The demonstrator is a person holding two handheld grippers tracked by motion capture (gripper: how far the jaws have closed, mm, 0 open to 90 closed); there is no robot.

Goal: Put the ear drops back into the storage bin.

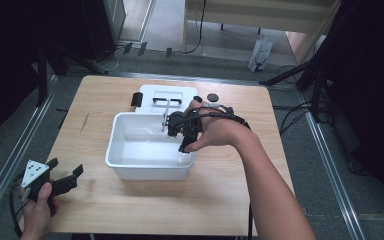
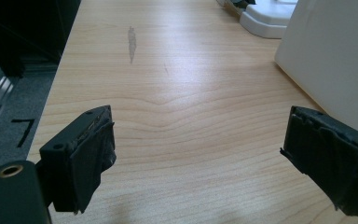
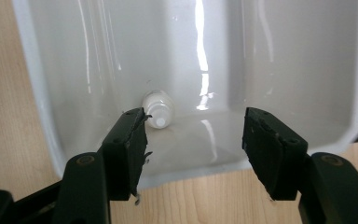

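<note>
White small bottle (image 3: 158, 108) lying on its side inside the tub (image 3: 51, 116), close to a corner. Right gripper (image 3: 193, 140) above it, jaws apart, holding nothing (left gripper (image 2: 200, 156) likewise open, idle over the table (image 2: 182, 93)). Risk: could roll away along the slick, wet-looking floor.

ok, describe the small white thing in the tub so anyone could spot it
Find the white tub mid-table. Inside, in its near right corner, under the right gripper, lies a small white bottle on its side. It is the tub's one loose item.
</note>
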